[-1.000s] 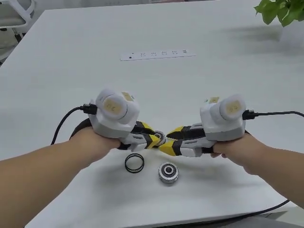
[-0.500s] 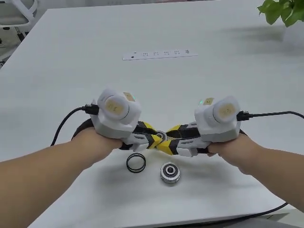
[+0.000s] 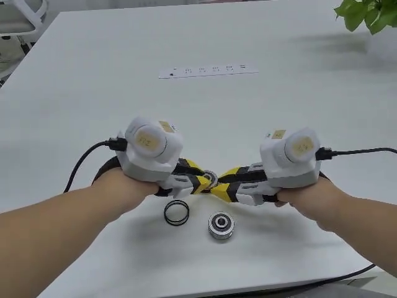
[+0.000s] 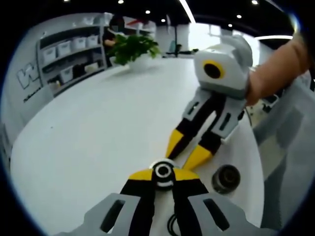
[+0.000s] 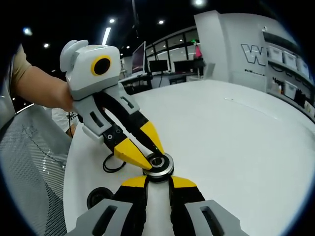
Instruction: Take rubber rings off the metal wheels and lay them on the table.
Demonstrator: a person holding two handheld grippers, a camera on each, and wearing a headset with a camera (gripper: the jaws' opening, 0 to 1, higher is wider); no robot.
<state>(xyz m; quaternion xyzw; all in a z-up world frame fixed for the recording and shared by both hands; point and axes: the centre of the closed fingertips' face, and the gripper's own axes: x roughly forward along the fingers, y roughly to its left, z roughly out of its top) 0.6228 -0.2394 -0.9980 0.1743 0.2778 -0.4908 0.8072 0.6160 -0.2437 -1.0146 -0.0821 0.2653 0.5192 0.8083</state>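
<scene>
My left gripper [image 3: 200,182] is shut on a small metal wheel [image 3: 209,179] and holds it just above the table. In the left gripper view the wheel [image 4: 163,172] sits between my yellow tips. My right gripper [image 3: 219,183] meets it from the right. Its narrow jaws pinch the dark rubber ring [image 5: 160,173] on the wheel's rim [image 5: 160,164]. A loose rubber ring [image 3: 176,213] lies flat on the table below the left gripper. Beside that ring stands a second metal wheel [image 3: 220,225], also in the left gripper view [image 4: 226,178].
The white table [image 3: 205,118] stretches far ahead, with a white power strip [image 3: 208,71] near its middle. A green plant [image 3: 367,13] stands at the far right corner. Black cables [image 3: 356,149] trail from both grippers. The table's front edge is just below the second wheel.
The right gripper has shifted slightly right and rolled a little. The left gripper, the held wheel, the loose ring and the second wheel stay where they were.
</scene>
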